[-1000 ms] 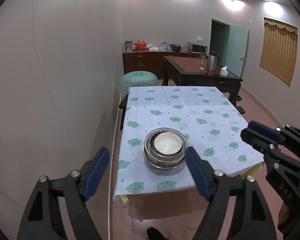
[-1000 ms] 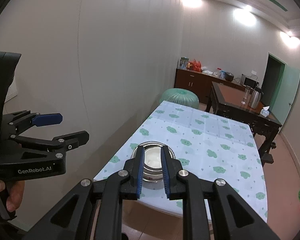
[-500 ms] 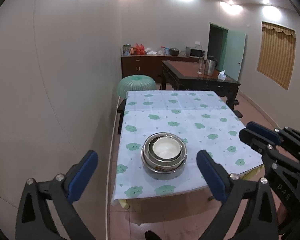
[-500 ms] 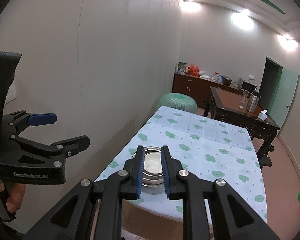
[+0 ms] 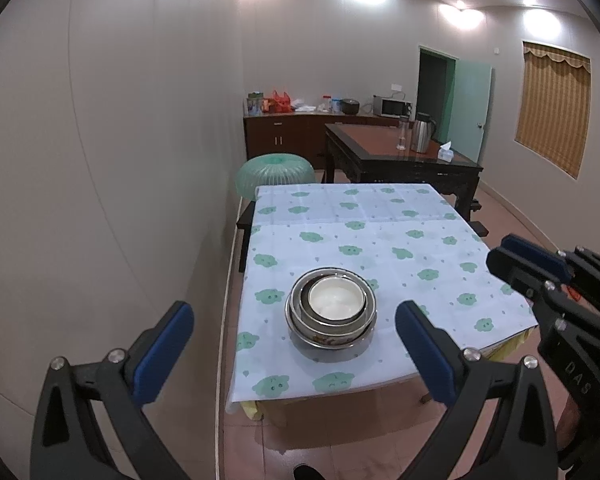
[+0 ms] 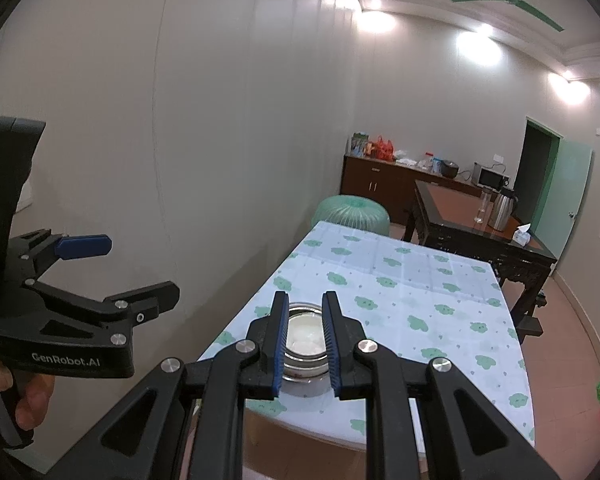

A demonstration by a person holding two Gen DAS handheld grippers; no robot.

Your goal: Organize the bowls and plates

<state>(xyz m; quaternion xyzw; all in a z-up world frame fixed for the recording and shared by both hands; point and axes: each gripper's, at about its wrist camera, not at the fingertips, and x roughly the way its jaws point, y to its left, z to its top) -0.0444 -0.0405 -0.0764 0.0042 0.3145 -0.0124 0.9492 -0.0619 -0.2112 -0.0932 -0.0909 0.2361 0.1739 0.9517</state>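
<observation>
Two tools are hovering before us: we are holding the left tool (image 5: 294, 346) released wide and the right tool (image 6: 305, 346) nearly clenched, gripping nothing. The nested bowls (image 5: 331, 312) are sitting on the tabletop (image 5: 400, 248) near its near-left edge.

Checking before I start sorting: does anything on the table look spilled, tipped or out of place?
Nothing stands out. The stack of bowls sits nested and upright near the front edge of the table, its cloth flat and showing no spill.
</observation>
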